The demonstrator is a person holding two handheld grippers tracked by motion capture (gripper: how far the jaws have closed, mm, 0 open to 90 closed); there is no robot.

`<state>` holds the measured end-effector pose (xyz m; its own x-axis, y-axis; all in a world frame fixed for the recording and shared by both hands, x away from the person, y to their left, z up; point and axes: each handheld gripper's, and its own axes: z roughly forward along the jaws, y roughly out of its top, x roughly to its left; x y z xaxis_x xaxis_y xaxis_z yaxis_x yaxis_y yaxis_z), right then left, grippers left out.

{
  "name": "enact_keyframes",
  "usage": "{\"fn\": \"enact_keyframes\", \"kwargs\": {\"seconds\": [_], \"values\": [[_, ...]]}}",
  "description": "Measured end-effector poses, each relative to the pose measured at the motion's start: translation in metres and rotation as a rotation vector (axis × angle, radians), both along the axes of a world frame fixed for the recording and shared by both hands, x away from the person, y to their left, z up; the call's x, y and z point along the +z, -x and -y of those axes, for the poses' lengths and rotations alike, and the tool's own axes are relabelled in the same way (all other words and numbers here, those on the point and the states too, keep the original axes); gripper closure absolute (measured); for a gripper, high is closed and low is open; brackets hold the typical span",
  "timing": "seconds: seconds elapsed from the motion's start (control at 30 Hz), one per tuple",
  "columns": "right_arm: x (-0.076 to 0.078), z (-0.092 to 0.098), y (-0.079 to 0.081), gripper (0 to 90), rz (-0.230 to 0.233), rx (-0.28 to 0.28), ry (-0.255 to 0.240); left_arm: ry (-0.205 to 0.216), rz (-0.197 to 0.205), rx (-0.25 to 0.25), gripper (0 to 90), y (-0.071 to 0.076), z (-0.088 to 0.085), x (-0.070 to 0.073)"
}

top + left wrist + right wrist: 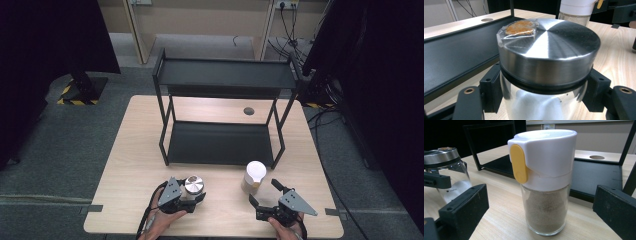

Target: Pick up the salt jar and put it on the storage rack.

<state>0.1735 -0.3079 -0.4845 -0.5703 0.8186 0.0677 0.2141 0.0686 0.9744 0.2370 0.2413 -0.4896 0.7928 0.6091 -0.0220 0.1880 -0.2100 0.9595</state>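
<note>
A glass jar [194, 184] with a brushed steel lid stands near the table's front edge, left of centre. My left gripper [192, 196] is shut on it; in the left gripper view both pads [490, 90] press the glass just under the lid [554, 42], which has a taped orange patch. A spice shaker [255, 172] with a white cap and a yellow tab stands to the right, filled with pale powder. My right gripper [263, 191] is open just in front of it. In the right gripper view the shaker [544, 182] stands between the wide-apart jaws, touching neither.
A black two-tier metal rack [225, 75] stands in the middle of the wooden table [140, 150], with its lower shelf [220, 142] just behind both containers. A round cable hole [248, 111] lies behind the rack. Dark curtains and cables surround the table.
</note>
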Motion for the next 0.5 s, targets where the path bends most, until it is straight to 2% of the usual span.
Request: {"fn": "enact_keyframes", "kwargs": {"seconds": [0.27,0.5], "values": [[0.0000,0.0001,0.0001,0.5,0.002,0.000,0.001,0.001,0.009,0.007,31.1,0.0017,0.0014,-0.0002],[0.0000,0.0003,0.0003,0.5,0.002,-0.002,-0.001,0.009,0.013,-0.001,31.1,0.0030,0.0015,0.0067]]}}
